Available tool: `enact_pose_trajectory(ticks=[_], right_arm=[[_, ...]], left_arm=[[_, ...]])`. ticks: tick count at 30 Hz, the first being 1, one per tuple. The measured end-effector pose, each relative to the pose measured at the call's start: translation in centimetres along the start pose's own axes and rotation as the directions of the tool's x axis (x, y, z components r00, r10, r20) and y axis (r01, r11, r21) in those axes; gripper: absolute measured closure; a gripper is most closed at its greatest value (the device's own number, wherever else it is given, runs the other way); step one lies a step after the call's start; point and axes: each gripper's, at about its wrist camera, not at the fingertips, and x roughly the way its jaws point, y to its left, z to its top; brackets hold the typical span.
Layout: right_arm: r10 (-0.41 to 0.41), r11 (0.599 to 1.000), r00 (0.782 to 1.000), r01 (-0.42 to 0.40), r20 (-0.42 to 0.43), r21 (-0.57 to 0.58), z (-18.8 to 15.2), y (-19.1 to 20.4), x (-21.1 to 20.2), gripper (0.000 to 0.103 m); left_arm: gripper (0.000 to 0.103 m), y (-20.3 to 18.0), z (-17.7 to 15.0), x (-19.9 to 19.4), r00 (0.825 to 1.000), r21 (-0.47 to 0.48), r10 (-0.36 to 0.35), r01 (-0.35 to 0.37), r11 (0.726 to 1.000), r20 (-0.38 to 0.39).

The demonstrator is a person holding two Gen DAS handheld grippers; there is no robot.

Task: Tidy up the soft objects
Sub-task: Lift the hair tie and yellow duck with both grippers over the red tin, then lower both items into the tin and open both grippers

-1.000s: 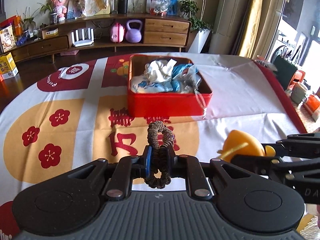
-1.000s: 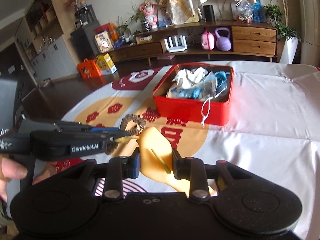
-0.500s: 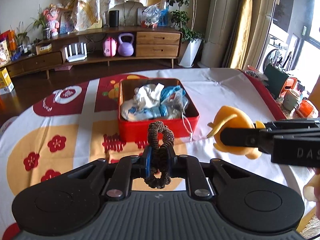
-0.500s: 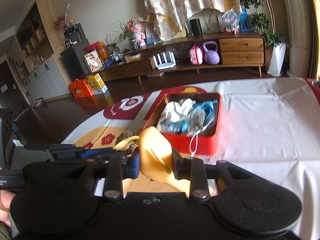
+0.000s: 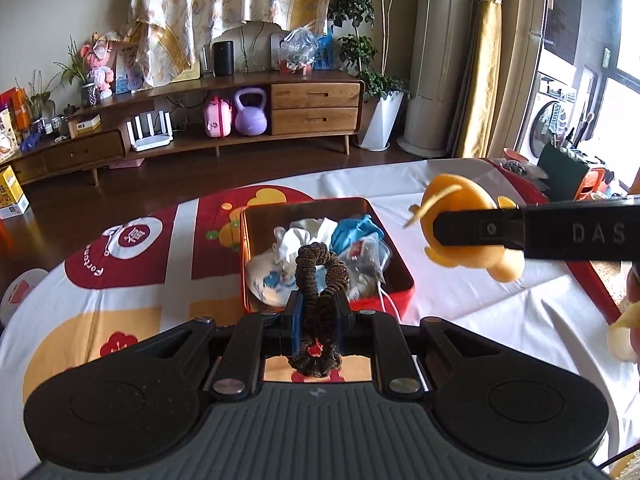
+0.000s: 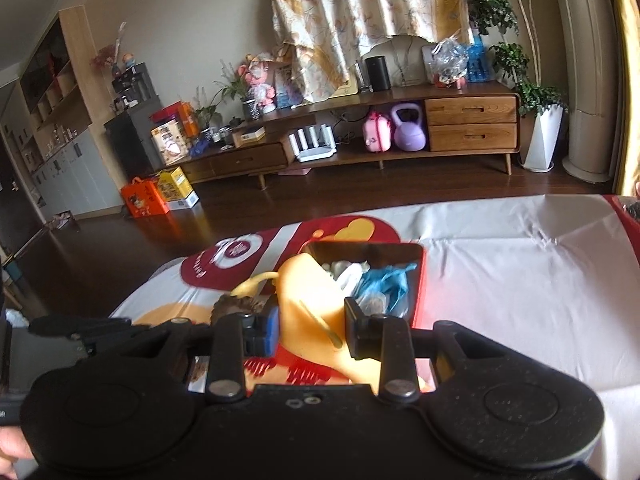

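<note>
Left gripper pinches a brown hair scrunchie, hanging upright between its pads, directly in line with the red tin of soft items just ahead and below. Right gripper clamps a yellow-orange soft toy, beside the tin's right edge; the left seems nearer.

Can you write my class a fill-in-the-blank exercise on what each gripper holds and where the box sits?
1. The left gripper is shut on a brown ____.
2. The soft toy in the right gripper is coloured ____.
3. The white and blue soft items lie in a ____ box.
4. The box stands on a printed ____.

Missing words: hair scrunchie; orange-yellow; red; tablecloth
</note>
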Motion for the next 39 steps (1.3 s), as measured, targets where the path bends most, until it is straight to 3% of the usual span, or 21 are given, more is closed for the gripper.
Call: enact_pose_trajectory(ticks=[24, 39], right_arm=[[-0.047, 0.991, 0.997, 0.054, -0.063, 0.119, 3.3, -4.7, 12.7, 0.071], [-0.038, 0.977, 0.993, 0.06, -0.112, 0.205, 1.5, -6.1, 17.1, 0.069]], left_arm=[[0.088, 2.4, 2.4, 9.9, 0.998, -0.091, -0.055, 0.051, 0.995, -0.039], [0.088, 3.7, 1.7, 13.6, 0.996, -0.133, -0.044, 0.034, 0.991, -0.077]])
